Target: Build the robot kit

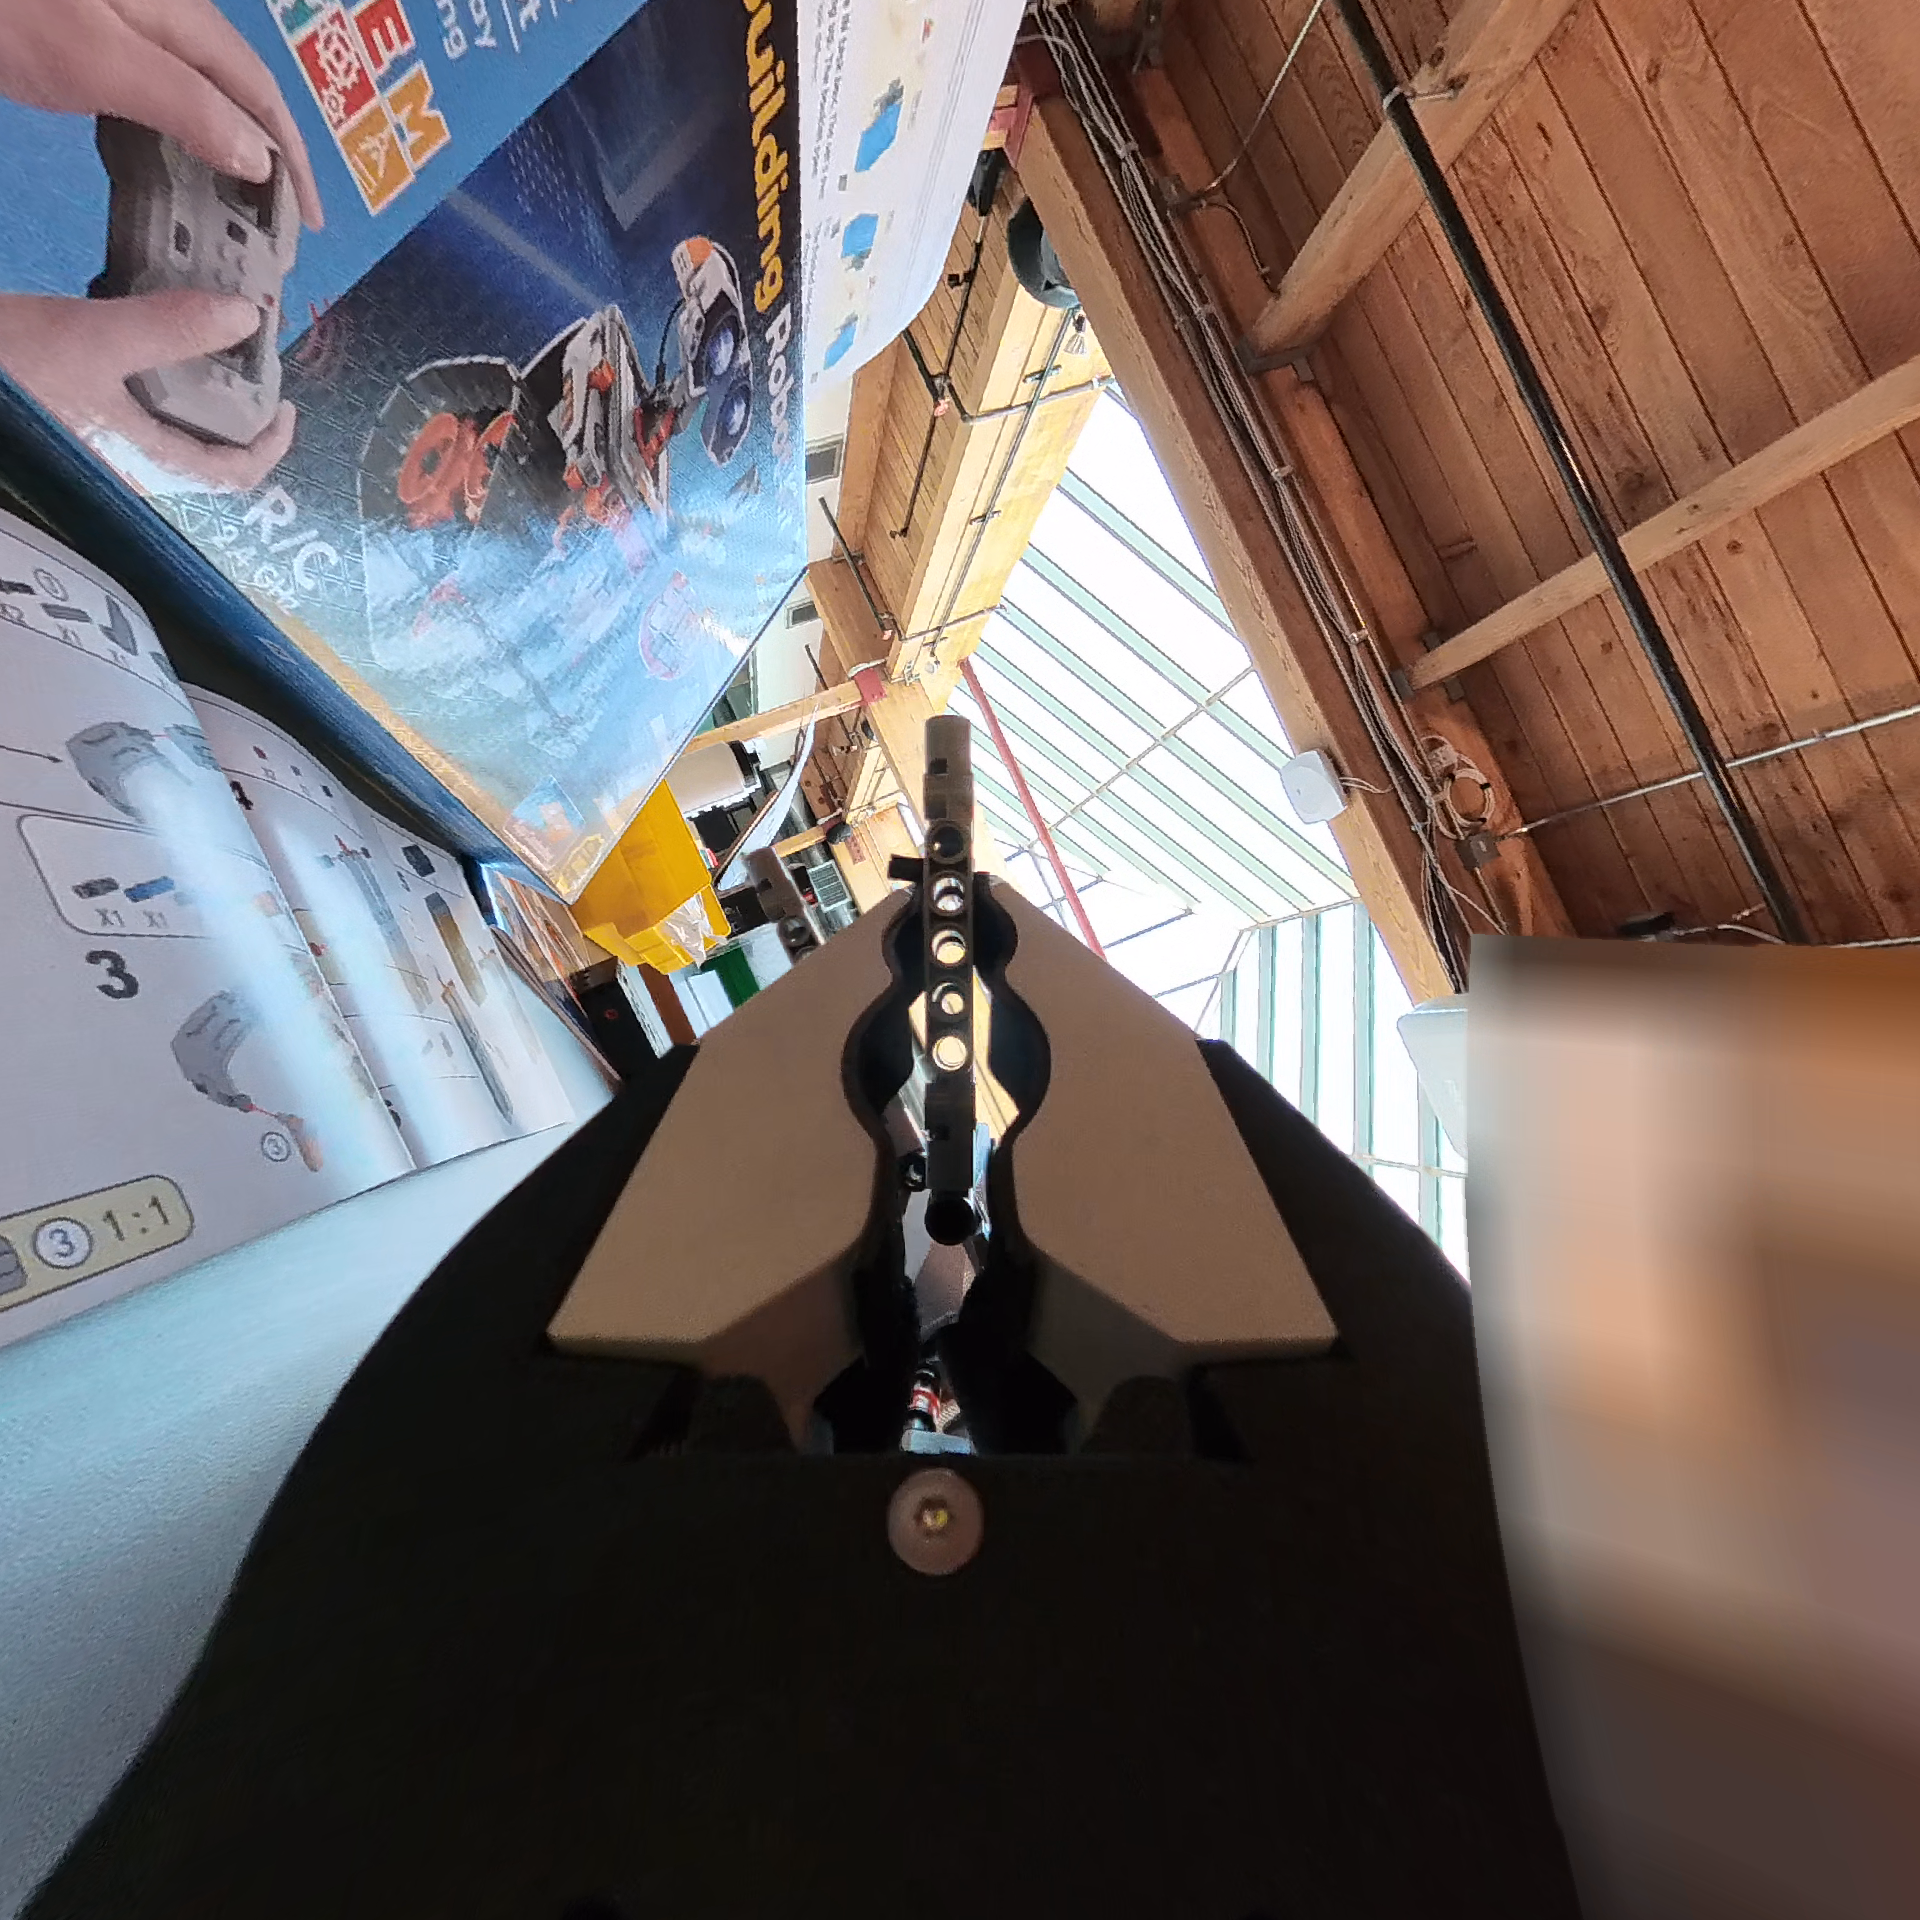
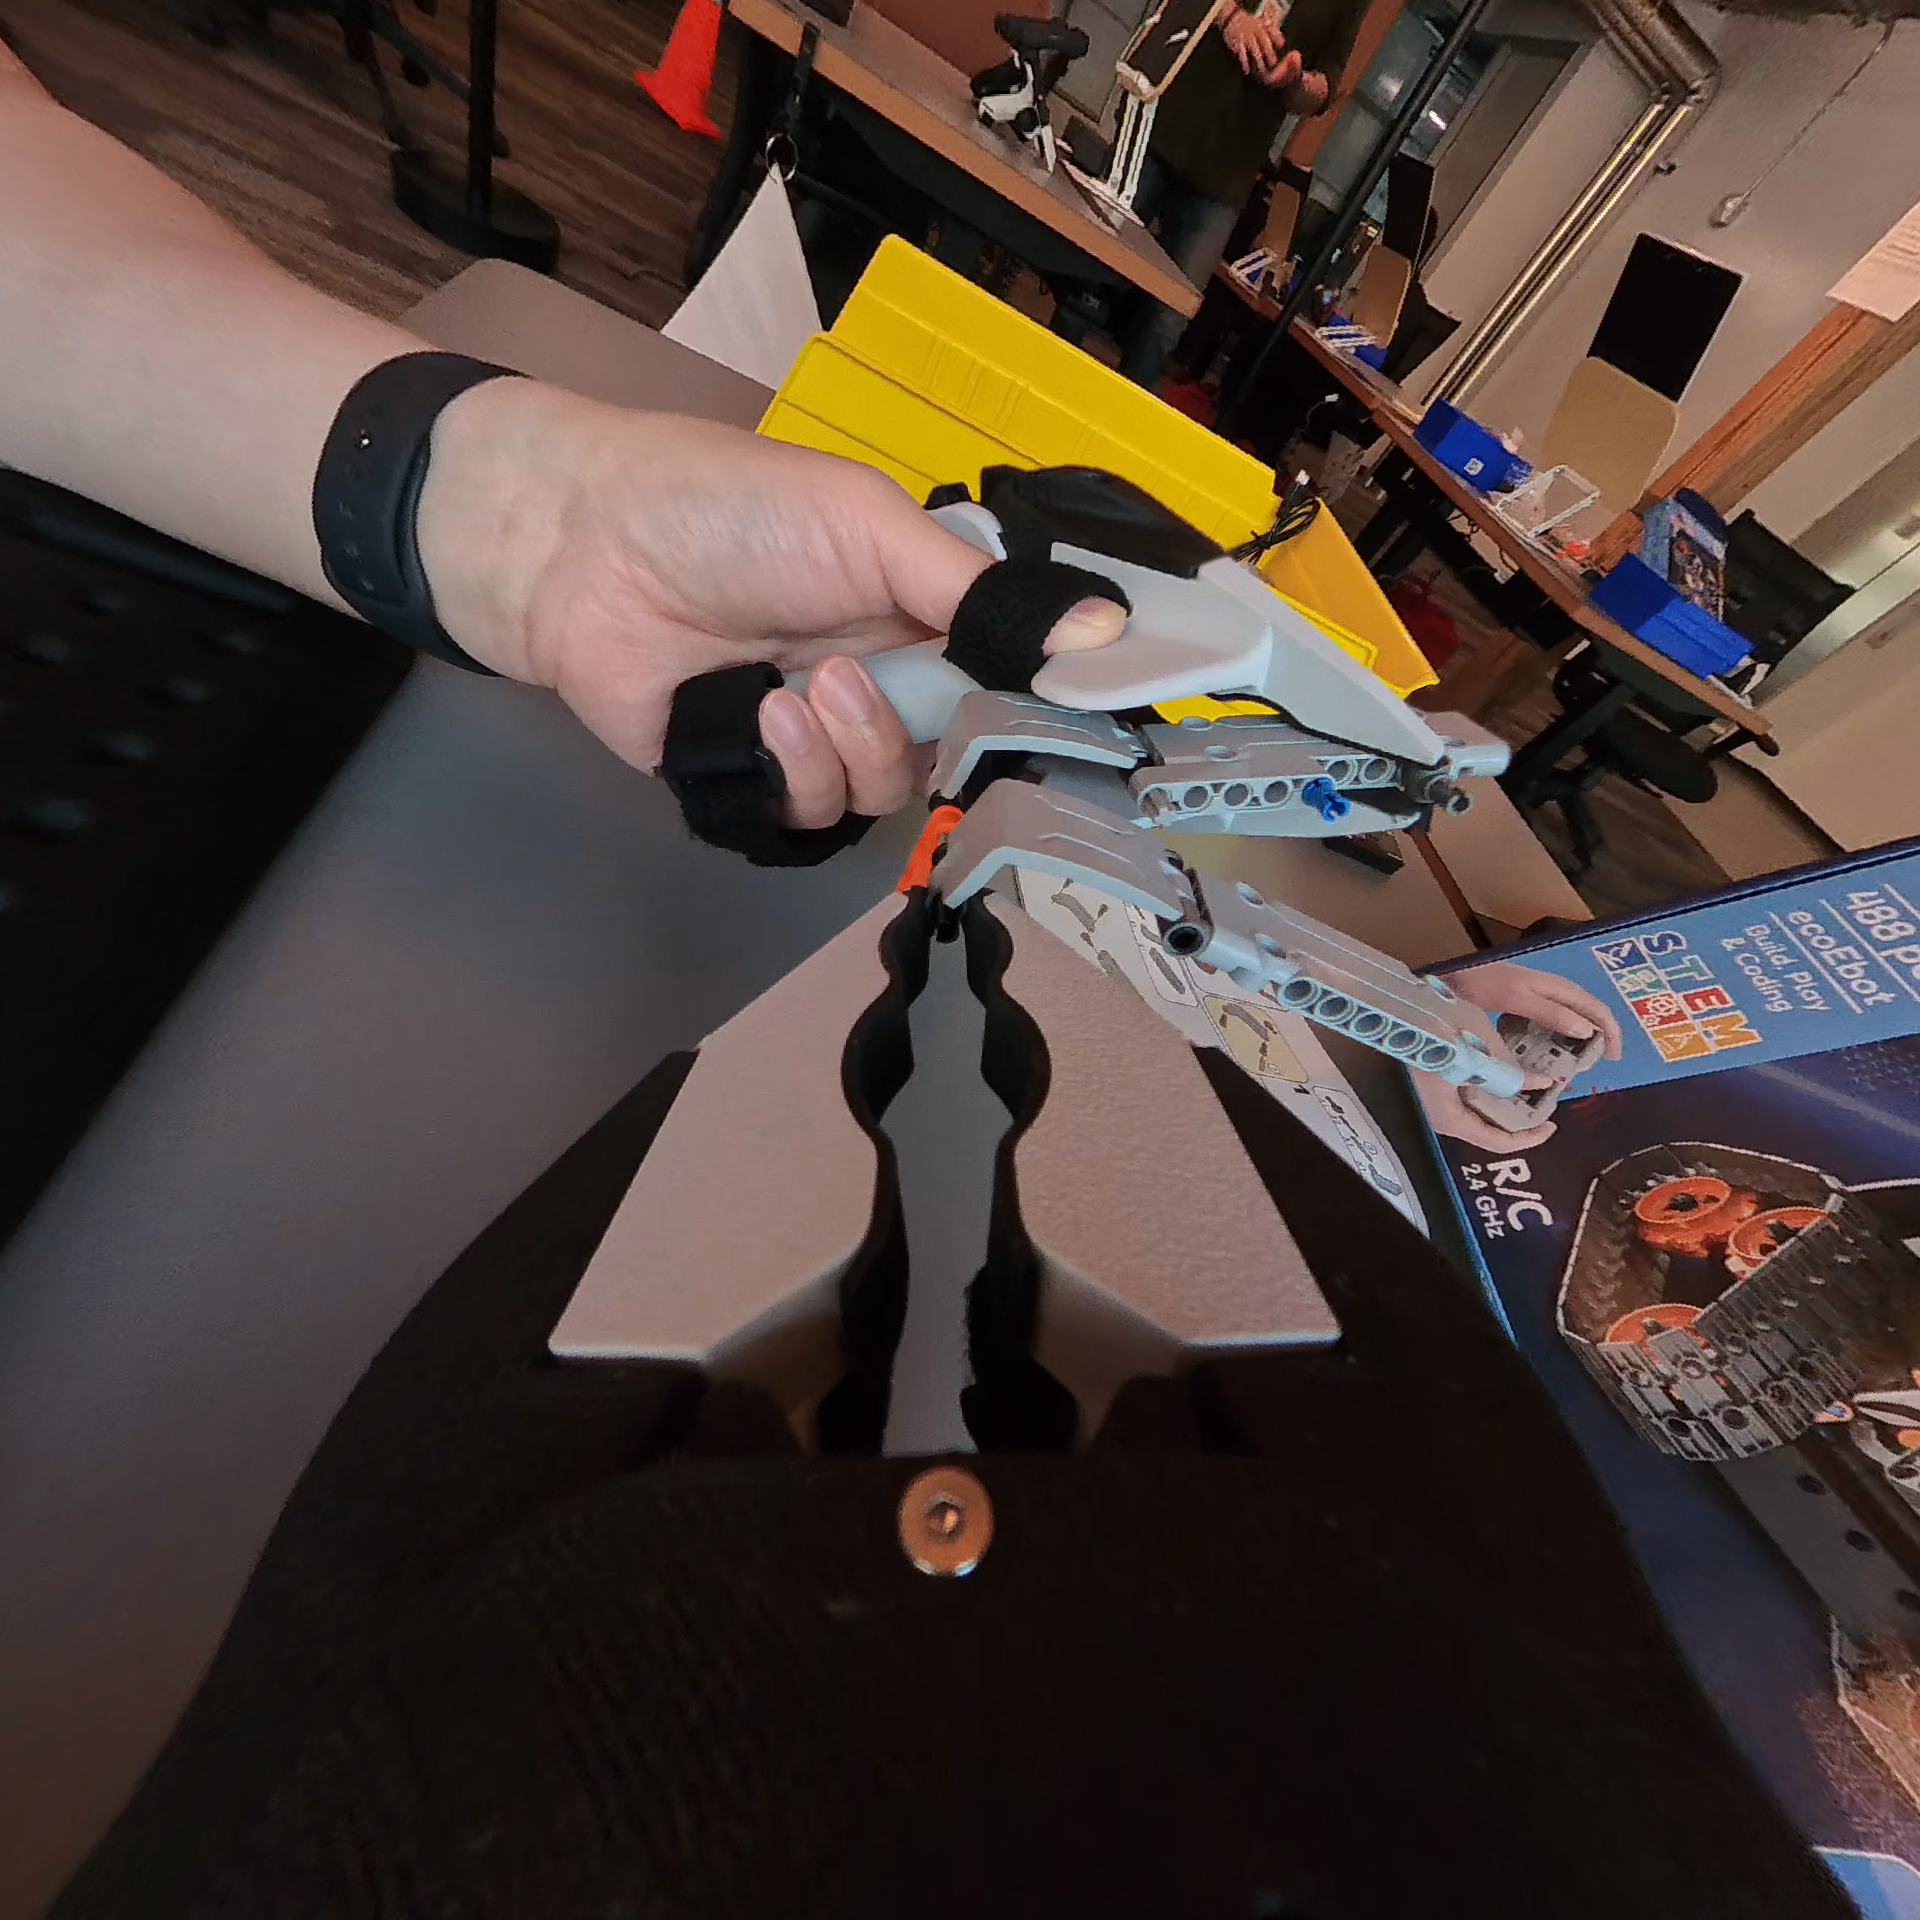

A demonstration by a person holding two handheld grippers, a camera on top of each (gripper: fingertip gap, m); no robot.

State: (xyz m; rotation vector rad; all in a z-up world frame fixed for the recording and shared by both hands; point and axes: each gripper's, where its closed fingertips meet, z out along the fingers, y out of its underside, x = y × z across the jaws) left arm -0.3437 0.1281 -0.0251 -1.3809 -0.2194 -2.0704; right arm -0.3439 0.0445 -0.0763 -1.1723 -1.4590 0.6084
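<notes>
The toy assembly [image 2: 1236,790] is smooth grey plastic. Just beside it, the box [image 2: 1704,1195] is glossy printed cardboard, the booklet [image 1: 208,914] matt paper. The tabletop [image 2: 312,1039] looks smooth, satin grey. Above, rough wooden ceiling planks [image 1: 1558,416].

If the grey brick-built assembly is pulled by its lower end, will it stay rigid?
Probably not fully. The grey assembly is many beams pinned together, so joints may pivot or pop apart. It looks like hollow plastic, likely light. The right gripper pinches only a small orange piece, so it could twist.
</notes>
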